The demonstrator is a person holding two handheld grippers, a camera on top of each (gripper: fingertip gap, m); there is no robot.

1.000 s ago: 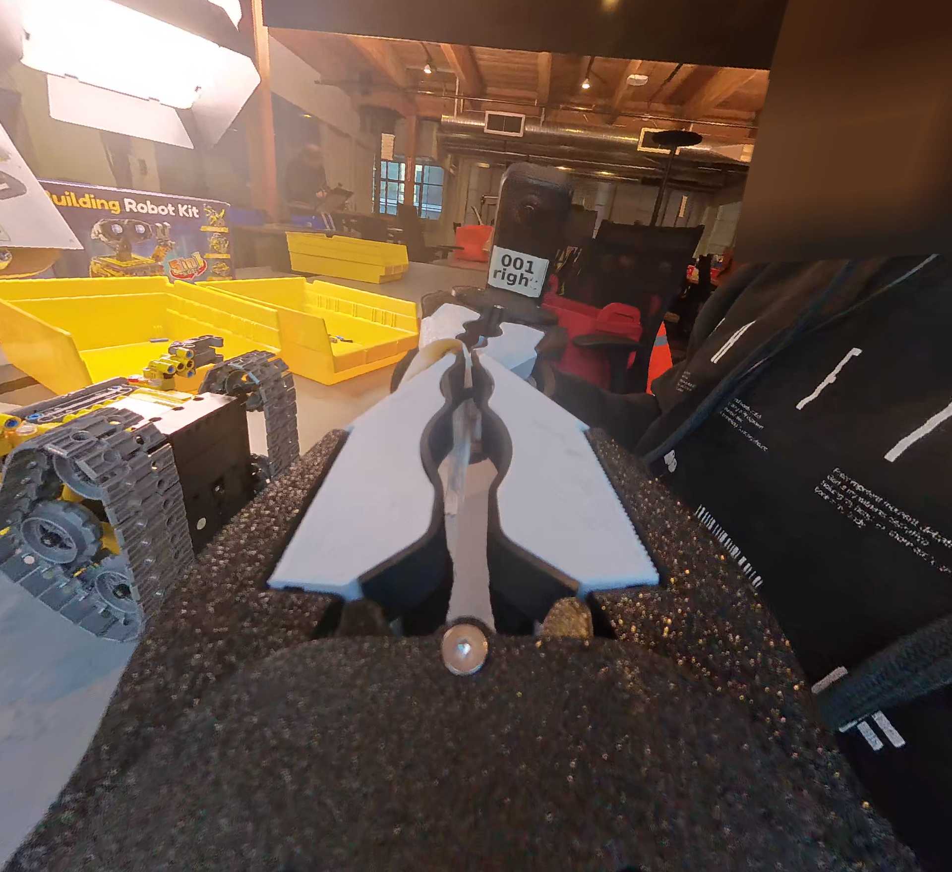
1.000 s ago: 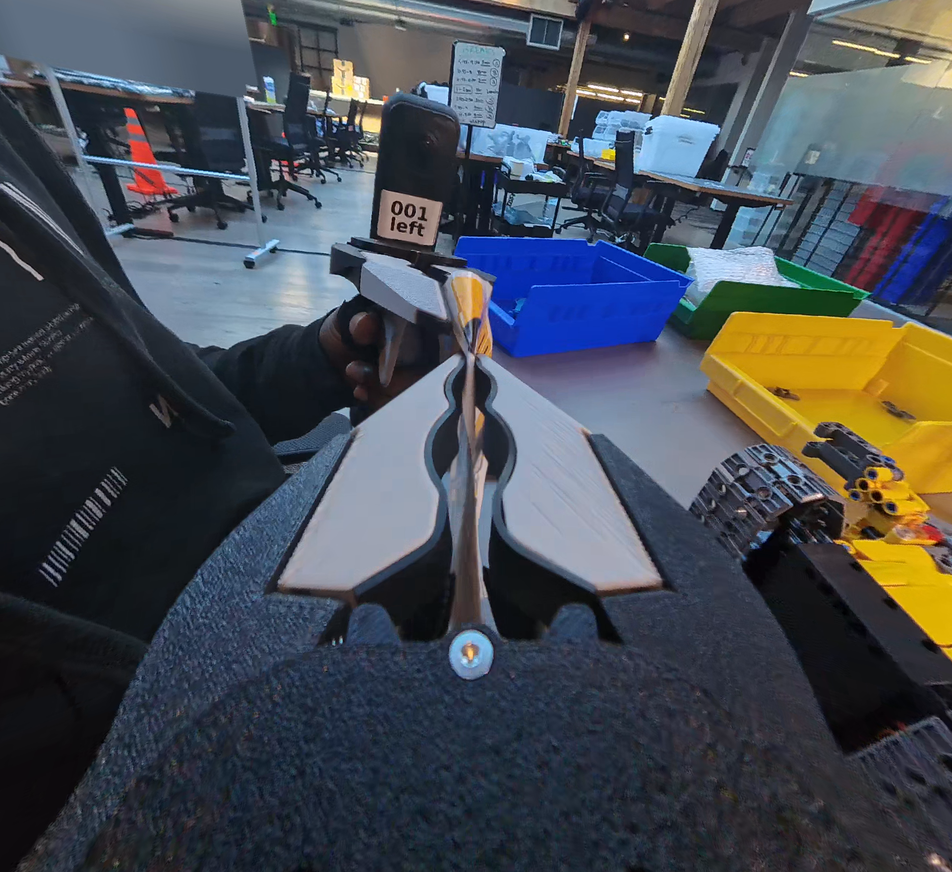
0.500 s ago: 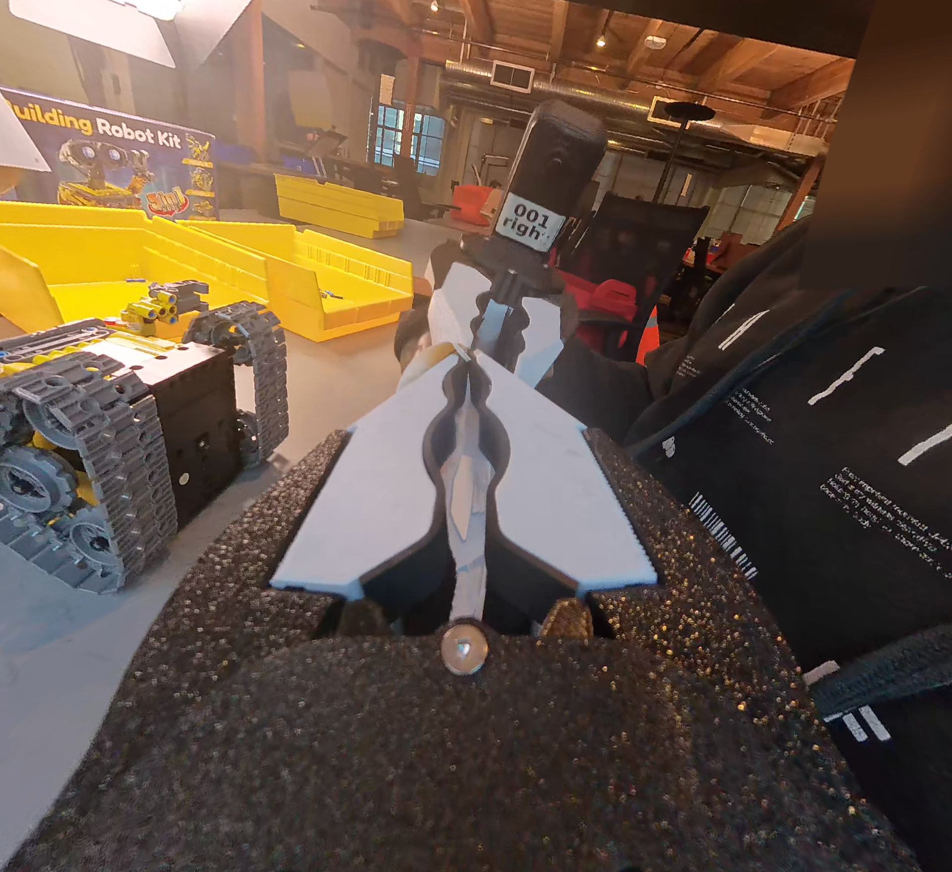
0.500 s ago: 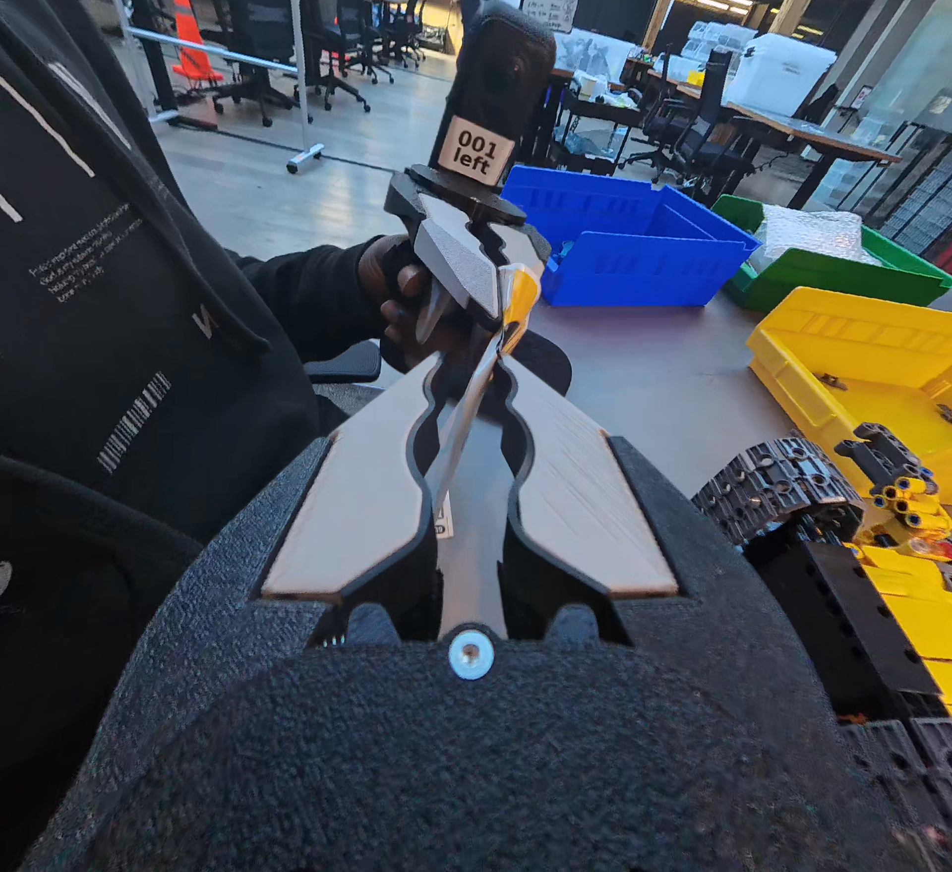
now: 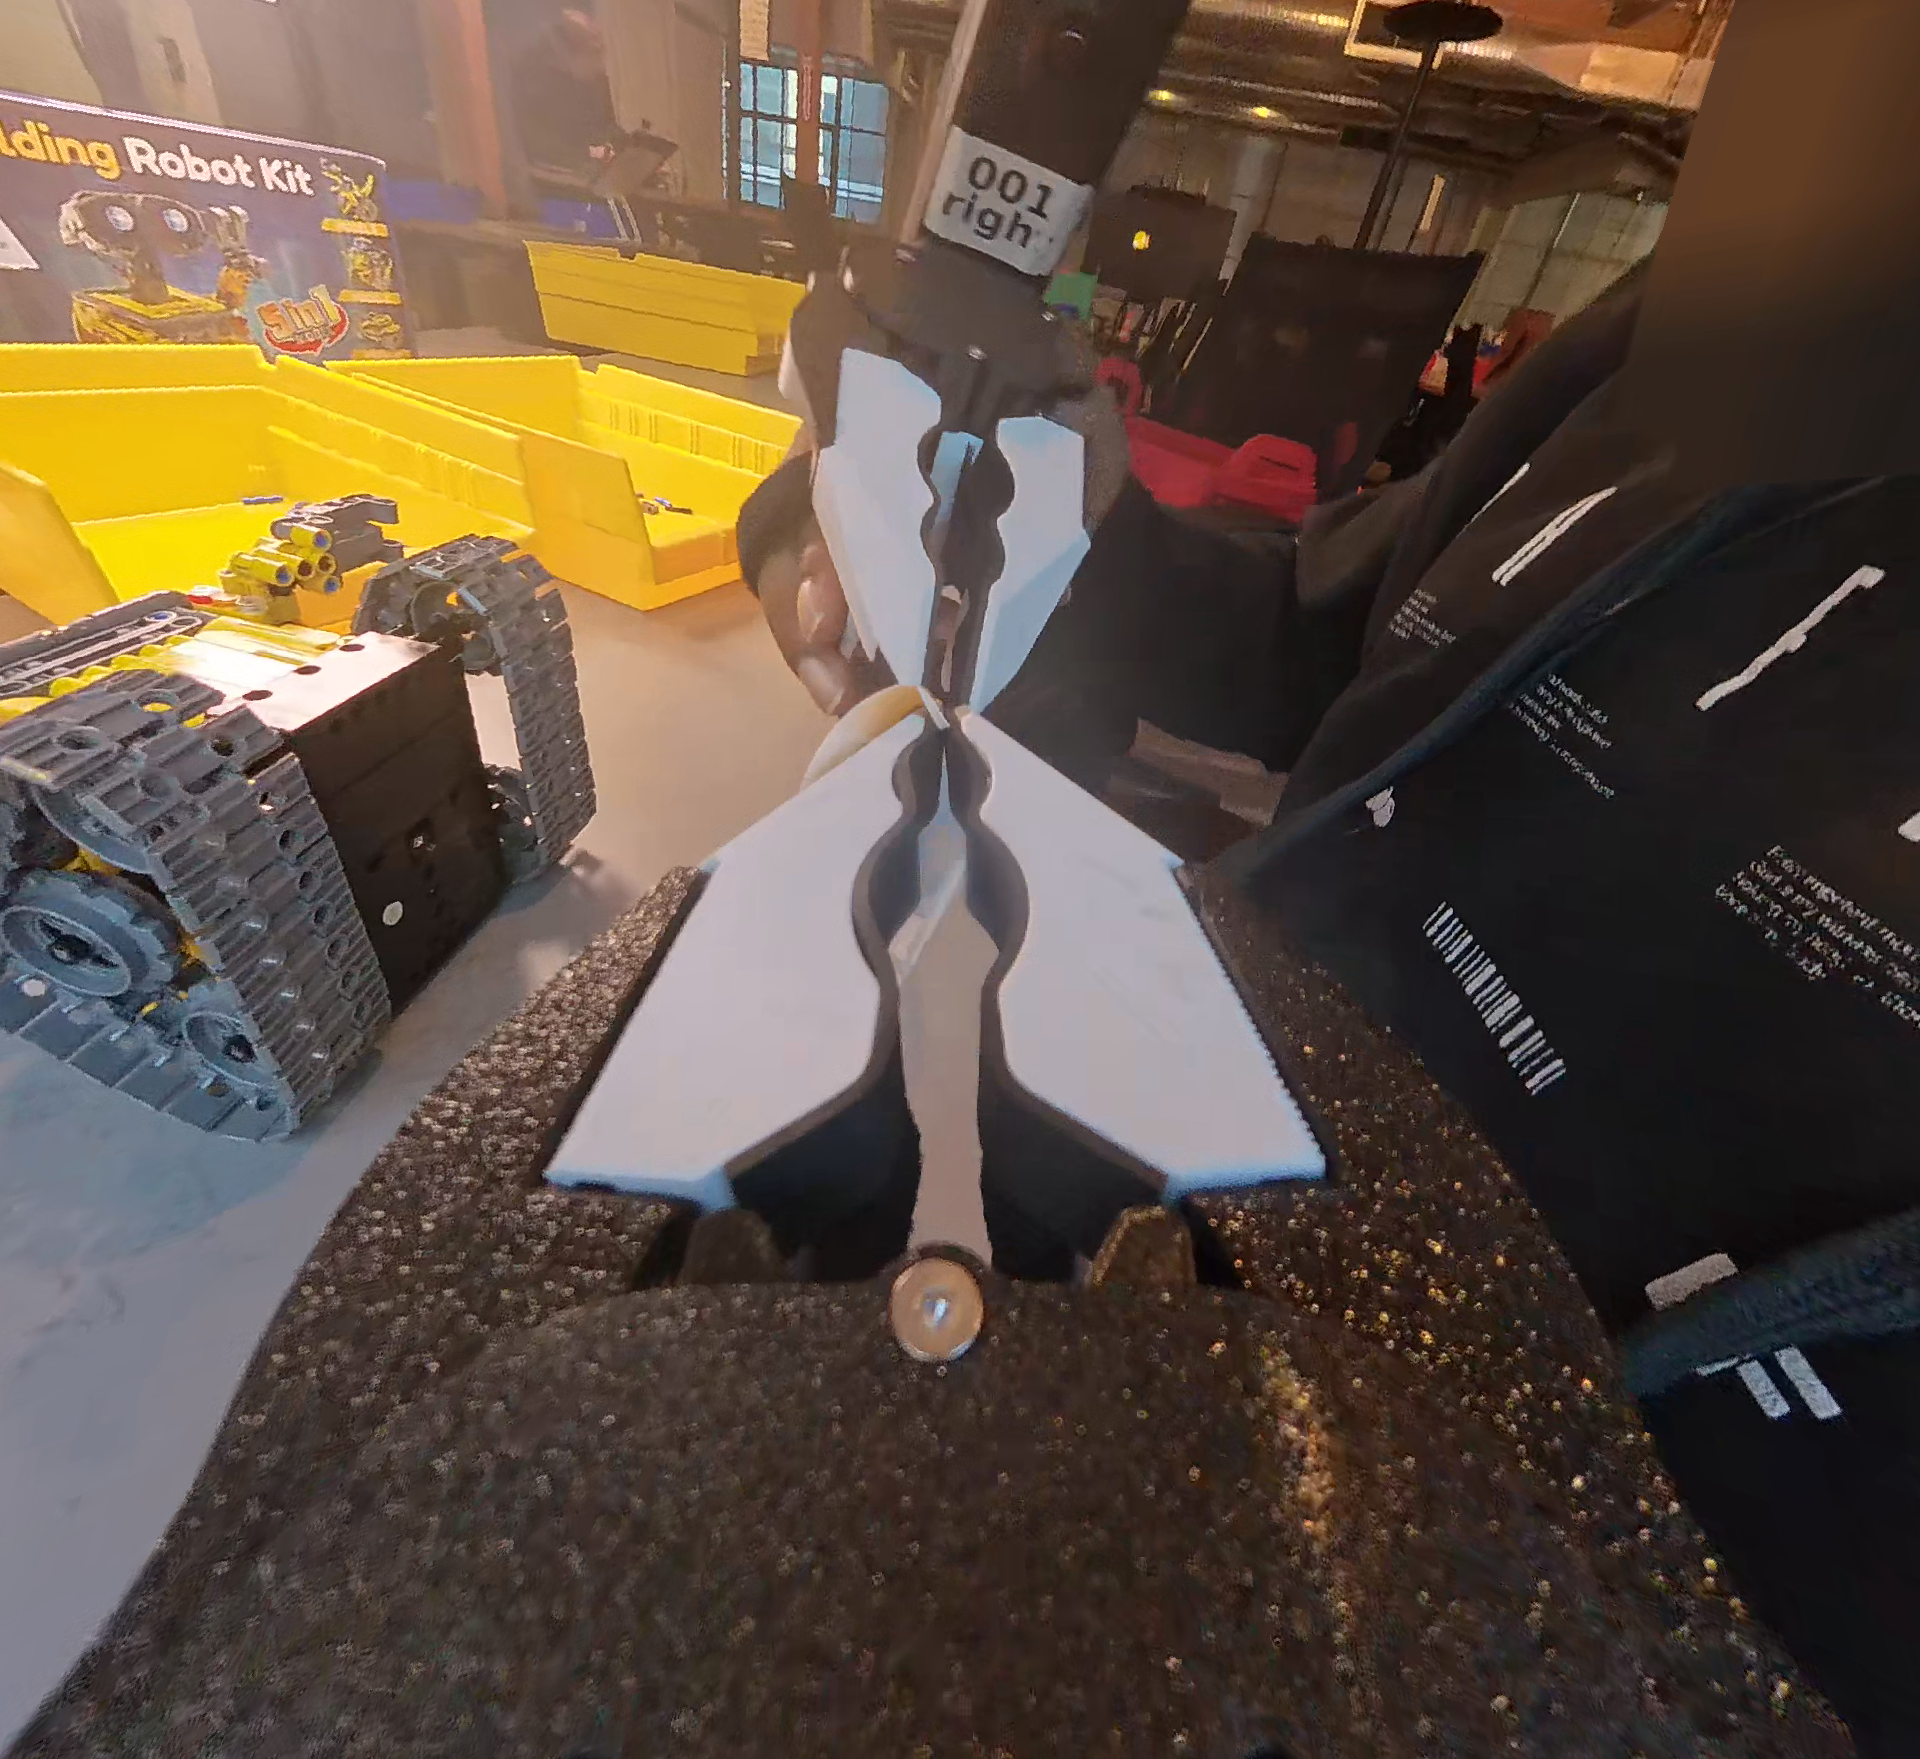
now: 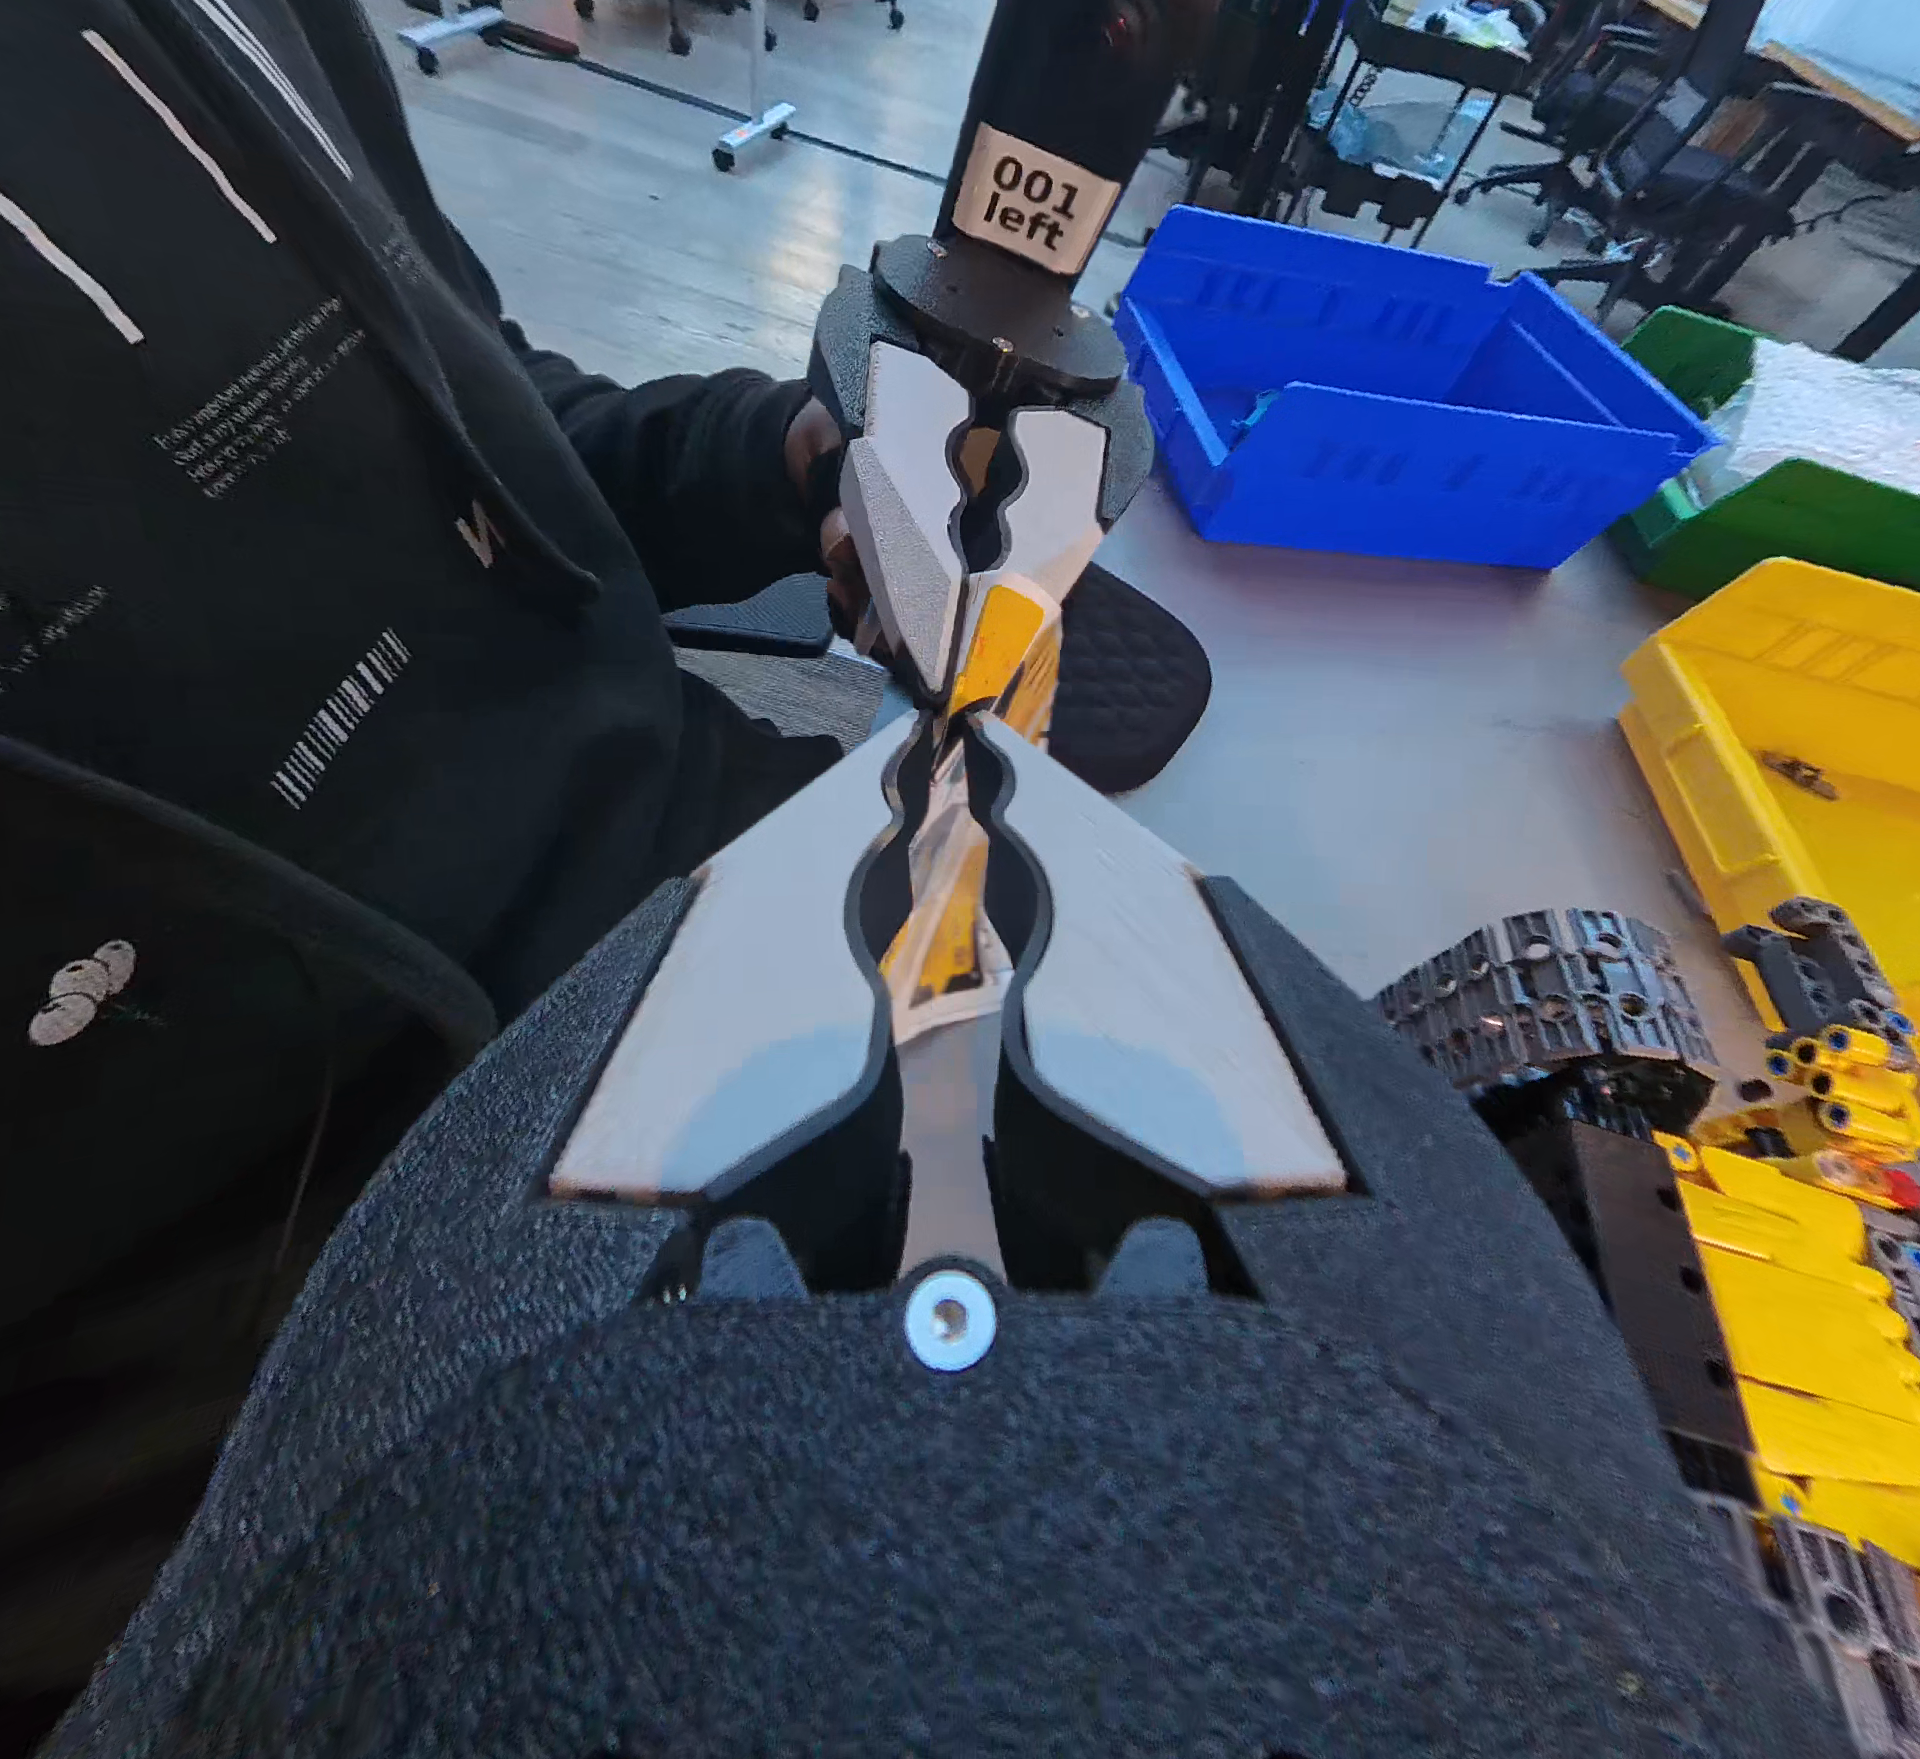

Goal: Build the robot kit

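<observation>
My left gripper (image 5: 940,722) and my right gripper (image 6: 945,722) meet tip to tip above the table edge, in front of a person's black hoodie (image 6: 260,462). Both are shut on one thin yellow-and-white printed sheet (image 6: 997,649). The sheet runs back between the right gripper's jaws and shows its yellow face beside the left gripper (image 6: 966,483). In the left wrist view only its pale edge (image 5: 935,888) shows between the jaws, with a cream corner at the tips. The right gripper (image 5: 951,566) faces me there, held by a hand.
A grey-tracked black and yellow toy vehicle (image 5: 260,826) stands on the grey table; it also shows in the right wrist view (image 6: 1714,1138). Yellow bins (image 5: 416,421) lie behind it, with a printed kit box (image 5: 197,244). A blue bin (image 6: 1403,431) and green bin (image 6: 1766,525) sit farther off. Both grippers' tips are close together, under 4 cm apart.
Both grippers stayed shut on the sheet and tilted; each looms larger and higher in the other's view. The sheet has turned, so its yellow face now shows in the right wrist view.
</observation>
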